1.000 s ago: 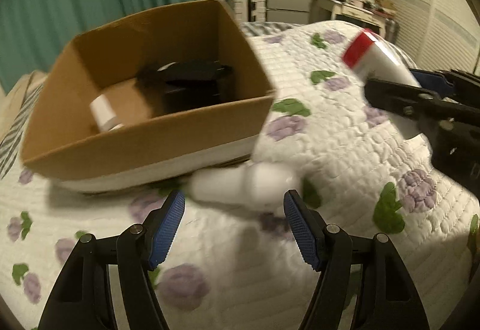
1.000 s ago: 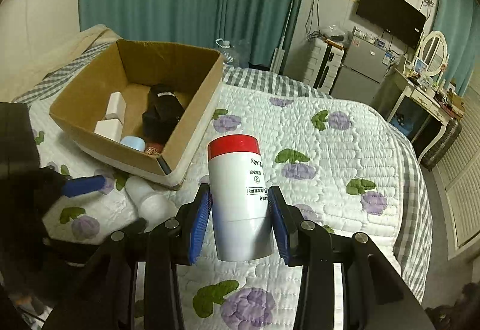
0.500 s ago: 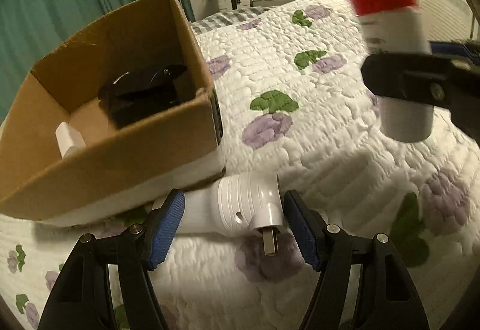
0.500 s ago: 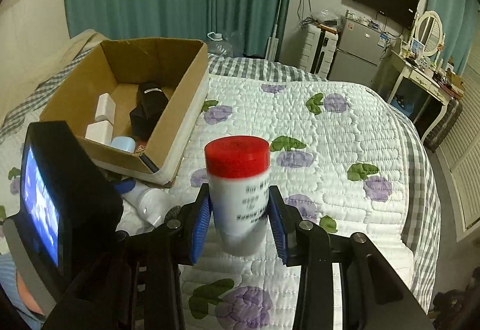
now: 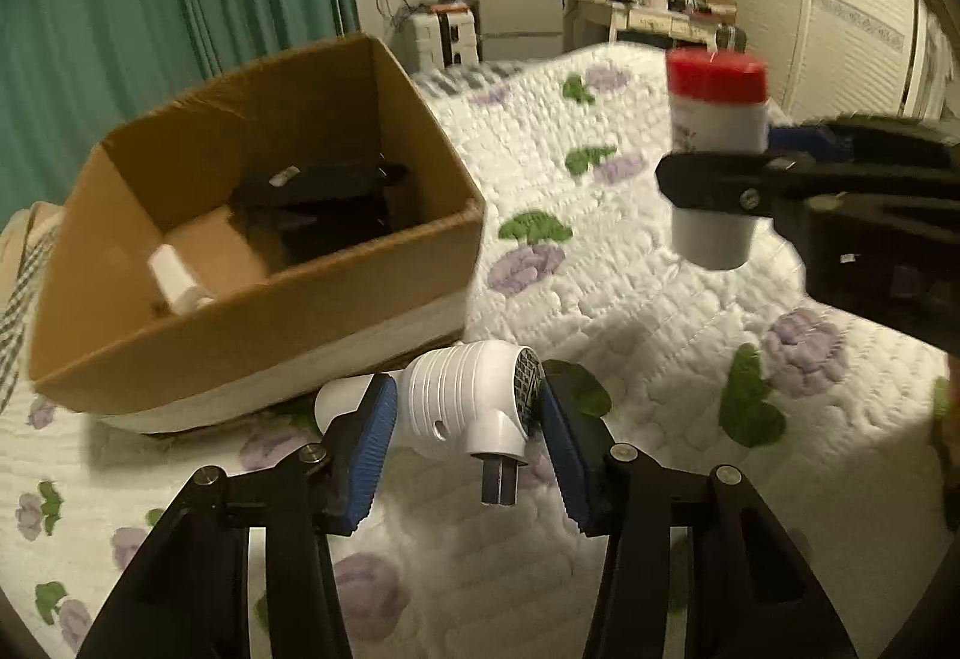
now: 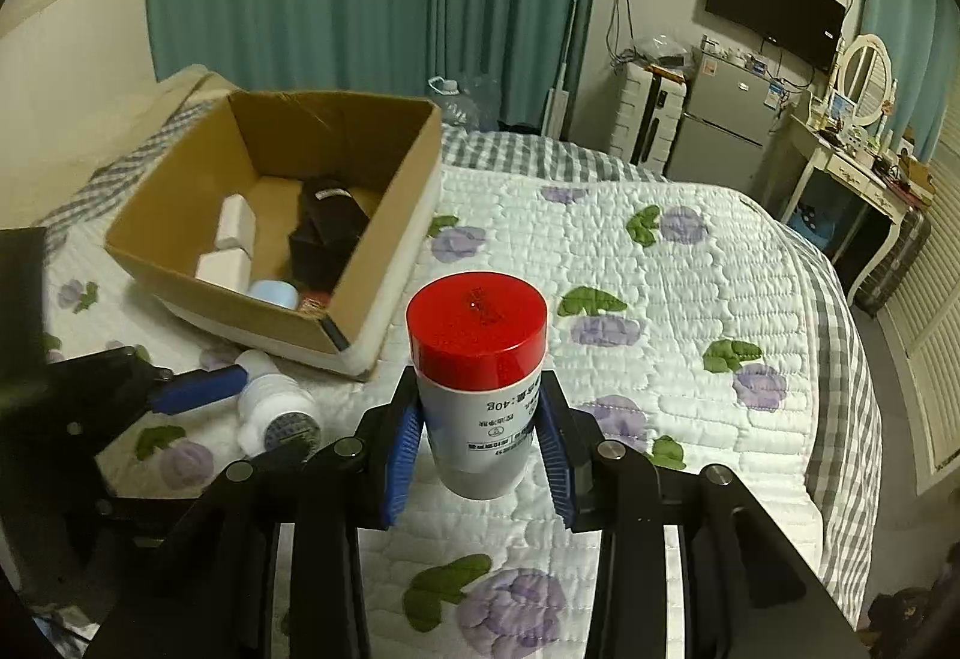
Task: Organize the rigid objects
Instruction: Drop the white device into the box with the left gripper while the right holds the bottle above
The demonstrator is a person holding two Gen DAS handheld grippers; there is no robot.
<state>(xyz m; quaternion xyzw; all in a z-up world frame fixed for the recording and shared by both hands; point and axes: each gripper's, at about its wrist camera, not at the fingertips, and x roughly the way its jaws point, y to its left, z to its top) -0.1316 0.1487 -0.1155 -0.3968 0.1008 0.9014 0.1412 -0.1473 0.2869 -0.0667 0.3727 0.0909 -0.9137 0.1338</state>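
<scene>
A: Nearest in the left wrist view, the left gripper (image 5: 468, 437) has just been closing its jaws, and the blue ribbed pads (image 5: 375, 440) now sit against both sides of a white plug-in device (image 5: 465, 401) lying on the quilt (image 5: 600, 311).

B: What shape is it?

A: A ribbed plastic barrel with a meshed end and two metal prongs pointing towards the camera. Its narrow far end is partly hidden behind the left pad. What the device is cannot be told.

B: And the other hand?

A: The right gripper (image 6: 480, 440) pinches a white bottle (image 6: 480, 395) with a glossy red cap, held upright above the bed. The lower label is partly covered by the pads, and its print is too small to read.

B: Further back?

A: An open cardboard box (image 5: 258, 335) sits on the quilt just beyond the plug-in device. Inside are two white blocks (image 6: 231, 236), a pale blue round lid (image 6: 273, 293) and a black bundle (image 6: 327, 233) whose form is unclear. The box's near wall cuts off the bottom.
</scene>
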